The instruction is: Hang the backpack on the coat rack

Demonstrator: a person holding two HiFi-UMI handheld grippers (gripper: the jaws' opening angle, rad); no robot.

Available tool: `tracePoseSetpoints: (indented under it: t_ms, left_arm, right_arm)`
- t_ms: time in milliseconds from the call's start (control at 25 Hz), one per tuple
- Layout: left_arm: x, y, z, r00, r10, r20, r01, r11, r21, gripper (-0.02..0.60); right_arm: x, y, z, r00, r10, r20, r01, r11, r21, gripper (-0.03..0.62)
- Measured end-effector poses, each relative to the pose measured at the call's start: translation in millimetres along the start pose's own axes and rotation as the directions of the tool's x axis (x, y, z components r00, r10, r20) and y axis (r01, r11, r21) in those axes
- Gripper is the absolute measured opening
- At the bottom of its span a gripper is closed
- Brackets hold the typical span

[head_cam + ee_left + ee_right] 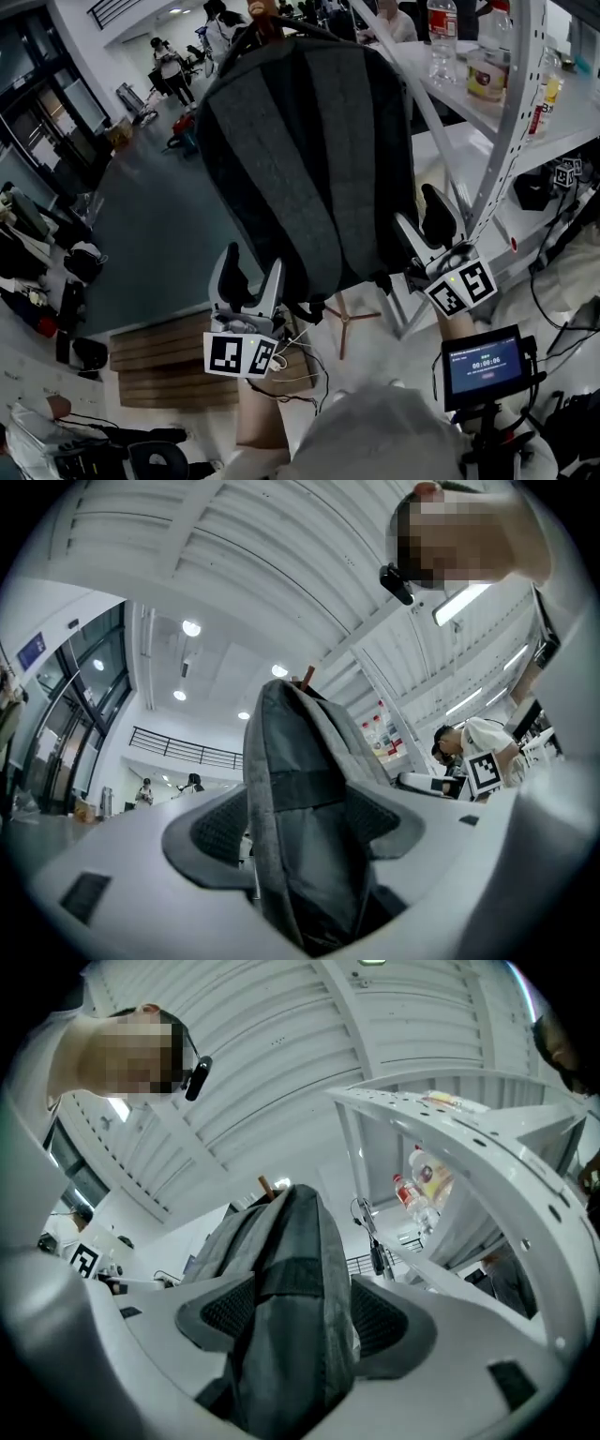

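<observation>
A dark grey backpack hangs upright from the brown wooden peg of the coat rack, whose wooden feet show below the bag. My left gripper is at its lower left corner and my right gripper at its lower right side. Both point upward with jaws spread wide. In the left gripper view the backpack's edge stands between the pads without clear pressure. The right gripper view shows the same, the backpack rising between the spread pads to the peg.
A white metal shelf rack with bottles stands close on the right of the bag. A wooden pallet lies on the floor below left. A small screen sits at lower right. People stand far back.
</observation>
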State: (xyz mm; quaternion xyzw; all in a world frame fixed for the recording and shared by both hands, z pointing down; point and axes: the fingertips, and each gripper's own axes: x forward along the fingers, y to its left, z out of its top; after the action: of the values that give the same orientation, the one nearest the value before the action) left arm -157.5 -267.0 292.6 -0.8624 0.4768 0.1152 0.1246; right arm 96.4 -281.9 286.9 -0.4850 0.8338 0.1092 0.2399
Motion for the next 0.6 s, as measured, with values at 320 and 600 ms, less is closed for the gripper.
tracePoseSetpoints:
  t_ms: [320, 600]
  left_arm:
    - [-3, -34, 5, 0.995, -0.095, 0.02, 0.095, 0.995, -0.011, 0.314]
    - [-2, -81, -5, 0.977, -0.213, -0.013, 0.213, 0.977, 0.018, 0.216]
  right_arm:
    - [-9, 29, 20, 0.993, 0.113, 0.013, -0.113, 0.994, 0.006, 0.301]
    - [-26, 66, 1, 0.963, 0.266, -0.039, -0.262, 0.961, 0.087, 0.239]
